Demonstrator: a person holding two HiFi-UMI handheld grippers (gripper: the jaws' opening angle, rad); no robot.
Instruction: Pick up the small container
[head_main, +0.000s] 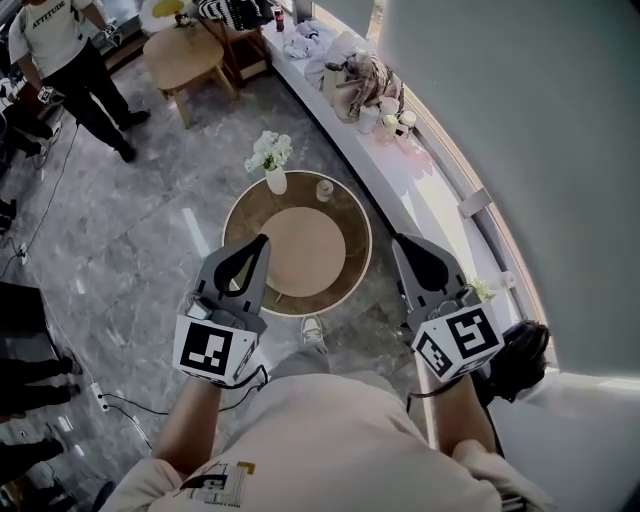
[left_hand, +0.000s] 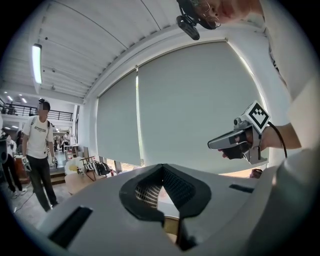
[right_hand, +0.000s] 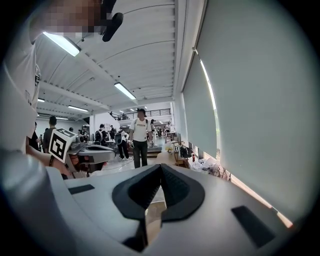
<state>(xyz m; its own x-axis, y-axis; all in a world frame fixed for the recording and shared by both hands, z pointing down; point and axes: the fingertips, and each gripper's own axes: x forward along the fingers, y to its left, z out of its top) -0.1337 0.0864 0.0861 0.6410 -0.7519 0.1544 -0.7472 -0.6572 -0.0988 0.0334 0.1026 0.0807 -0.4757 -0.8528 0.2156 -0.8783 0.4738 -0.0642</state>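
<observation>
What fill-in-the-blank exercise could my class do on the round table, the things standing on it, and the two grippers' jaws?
1. The vase on the round table holds ____ flowers.
2. In the head view, the small container stands to the ____ of the vase.
3. The left gripper and the right gripper both have their jaws ____ (open or shut), with nothing between them.

Missing words: white; right; shut.

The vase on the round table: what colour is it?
White vase, seen best in the head view.
</observation>
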